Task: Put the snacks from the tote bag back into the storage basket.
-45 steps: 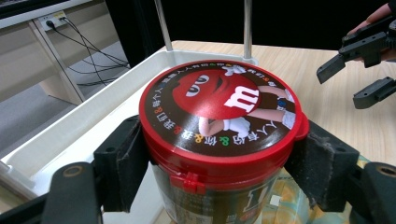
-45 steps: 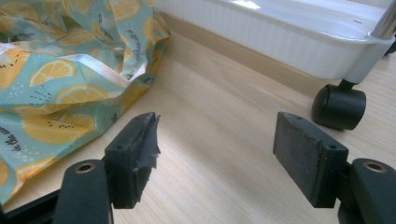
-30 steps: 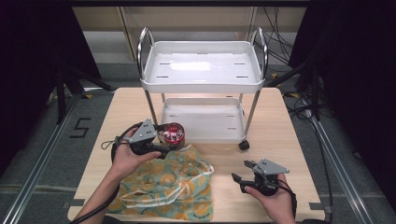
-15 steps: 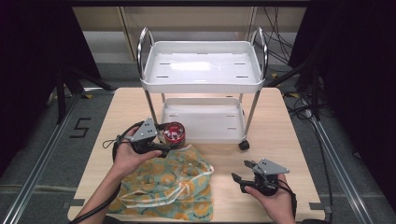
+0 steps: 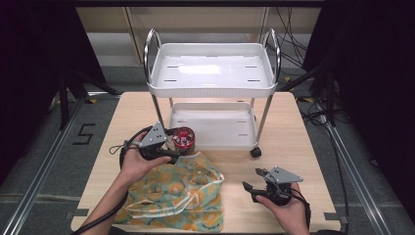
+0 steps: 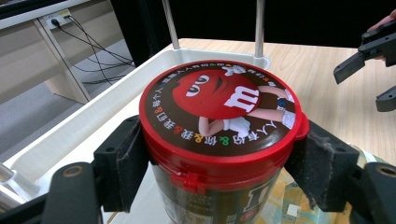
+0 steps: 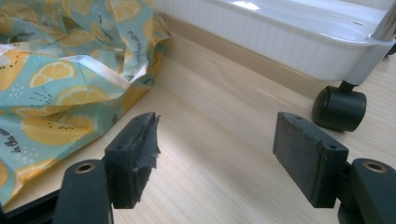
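My left gripper [image 5: 172, 147] is shut on a candy jar [image 5: 184, 140] with a red lid; in the left gripper view the jar [image 6: 219, 140] sits squeezed between both jaws, held above the bag and beside the cart's lower tray. A lemon-print cloth bag [image 5: 176, 193] lies on the table under my left hand, and its edge [image 7: 60, 79] fills the left of the right gripper view. My right gripper [image 5: 252, 180] rests low at the table's front right, open, with bare wood between its pads [image 7: 133, 154]. It also appears far off in the left gripper view [image 6: 373, 60].
A white two-tier cart [image 5: 213, 85] stands at the table's middle back, its lower tray [image 5: 215, 139] just right of the jar. One black caster [image 7: 338, 109] sits ahead of my right gripper. Bare tabletop [image 5: 288, 142] lies right of the cart.
My left gripper has shifted the jar very slightly; the right gripper has stayed in place and open.
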